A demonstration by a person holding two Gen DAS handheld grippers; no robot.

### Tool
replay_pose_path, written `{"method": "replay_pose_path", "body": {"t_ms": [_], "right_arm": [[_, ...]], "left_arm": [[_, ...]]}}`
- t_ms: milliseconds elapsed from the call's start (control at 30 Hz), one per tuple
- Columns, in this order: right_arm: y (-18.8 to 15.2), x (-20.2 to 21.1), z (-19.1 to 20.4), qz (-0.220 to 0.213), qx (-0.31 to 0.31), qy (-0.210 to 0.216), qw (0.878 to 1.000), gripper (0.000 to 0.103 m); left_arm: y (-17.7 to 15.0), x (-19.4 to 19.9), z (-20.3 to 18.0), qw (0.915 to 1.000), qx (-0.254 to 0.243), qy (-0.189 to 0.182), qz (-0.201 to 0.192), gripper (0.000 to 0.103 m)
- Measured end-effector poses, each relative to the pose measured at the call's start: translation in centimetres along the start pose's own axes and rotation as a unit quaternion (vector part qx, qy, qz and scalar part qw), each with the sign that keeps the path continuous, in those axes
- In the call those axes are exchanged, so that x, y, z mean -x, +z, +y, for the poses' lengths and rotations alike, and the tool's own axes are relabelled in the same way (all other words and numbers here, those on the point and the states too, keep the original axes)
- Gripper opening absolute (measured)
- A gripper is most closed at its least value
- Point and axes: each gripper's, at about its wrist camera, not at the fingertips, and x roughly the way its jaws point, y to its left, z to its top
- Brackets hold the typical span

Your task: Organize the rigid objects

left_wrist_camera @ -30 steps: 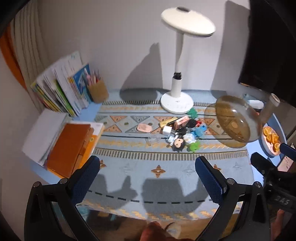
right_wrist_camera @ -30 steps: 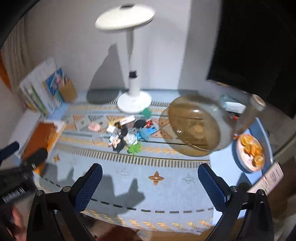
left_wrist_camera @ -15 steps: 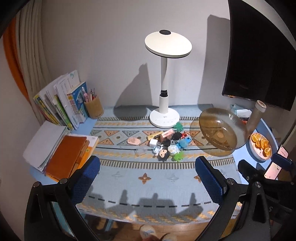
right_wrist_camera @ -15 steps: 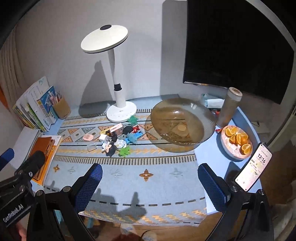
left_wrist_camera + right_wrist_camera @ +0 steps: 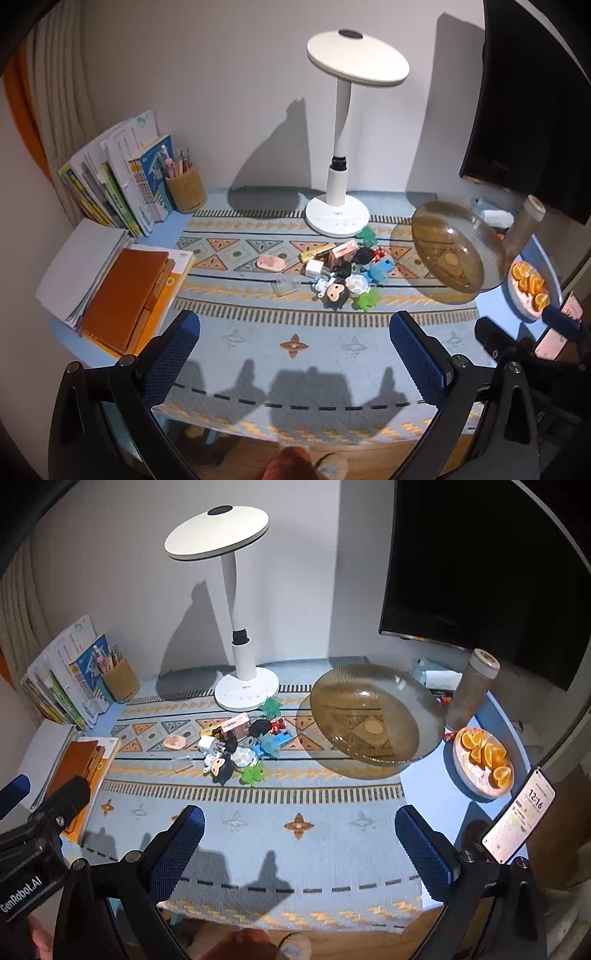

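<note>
Both held above the desk's (image 5: 491,310) near edge, empty: left hand-held gripper (image 5: 295,354) spread wide, right hand-held gripper (image 5: 299,849) likewise wide. Pile of small toys (image 5: 240,746) mid-desk on patterned cloth (image 5: 258,812), just left of amber glass bowl (image 5: 373,716), before white lamp (image 5: 243,686).

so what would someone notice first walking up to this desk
Probably the heap of small toys and trinkets in the middle of the patterned mat, just in front of the white desk lamp. Right of it sits a big amber glass bowl, empty, with a plate of orange slices near the desk's right edge. Both the left gripper and right gripper hover open, holding nothing.
</note>
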Motion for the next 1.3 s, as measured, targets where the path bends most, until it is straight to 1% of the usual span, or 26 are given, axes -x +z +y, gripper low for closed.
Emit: {"method": "replay_pose_path", "body": {"t_ms": [100,233,333,400,433,467,533,567,667,833,1033,1133,1200,1233,1267,1300], "right_arm": [[0.9,-2.0,0.1,0.019,-0.005,-0.017,1.000,0.103],[2.4,-3.3,-0.3,0.021,-0.019,-0.029,0.999,0.103],[3.2,-4.4,0.0,0.025,-0.027,-0.033,0.999,0.103],[3.7,-5.2,0.4,0.032,-0.028,-0.036,0.998,0.103],[3.8,-5.6,0.6,0.035,-0.028,-0.037,0.998,0.103],[4.1,-6.0,0.9,0.036,-0.026,-0.043,0.998,0.103],[4.4,-6.4,1.6,0.031,-0.021,-0.064,0.997,0.103],[4.6,-6.6,1.9,0.028,-0.019,-0.070,0.997,0.103],[5.2,-7.7,2.4,0.034,-0.020,-0.063,0.997,0.103],[5.5,-9.7,2.6,0.054,-0.026,-0.068,0.996,0.103],[6.0,-12.6,2.6,0.084,-0.034,-0.056,0.994,0.103],[6.3,-14.4,3.2,0.102,-0.039,-0.022,0.994,0.103],[6.5,-16.1,3.3,0.117,-0.057,0.016,0.991,0.103],[6.5,-17.0,3.2,0.124,-0.066,0.027,0.990,0.103],[6.3,-18.0,3.1,0.132,-0.073,0.027,0.988,0.103],[6.0,-19.2,2.8,0.140,-0.081,0.011,0.987,0.098]], "left_arm": [[1.2,-2.0,1.3,1.0000,0.000,-0.002,0.008,0.102],[3.1,-4.3,3.6,0.9999,0.001,-0.008,0.013,0.102],[4.4,-6.8,5.6,0.9992,0.007,-0.011,0.037,0.102],[4.7,-8.4,5.9,0.9981,-0.006,-0.007,0.061,0.102],[4.8,-9.7,6.0,0.9965,-0.016,0.001,0.082,0.102],[4.9,-10.3,6.1,0.9957,-0.018,-0.005,0.091,0.102],[5.0,-11.0,6.4,0.9946,-0.017,-0.026,0.099,0.102],[5.1,-11.3,6.4,0.9944,-0.020,-0.031,0.099,0.102],[5.8,-12.0,6.6,0.9944,-0.035,-0.029,0.096,0.102],[6.9,-14.1,7.6,0.9932,-0.047,-0.026,0.103,0.102],[7.6,-17.7,9.3,0.9897,-0.051,-0.028,0.131,0.102],[7.9,-19.7,9.7,0.9876,-0.067,-0.028,0.139,0.102],[7.9,-21.0,9.8,0.9861,-0.081,-0.031,0.142,0.102],[7.9,-22.1,9.9,0.9843,-0.090,-0.034,0.148,0.102],[7.8,-22.9,10.0,0.9829,-0.096,-0.035,0.153,0.102],[7.6,-24.0,10.0,0.9811,-0.106,-0.037,0.158,0.102]]}}
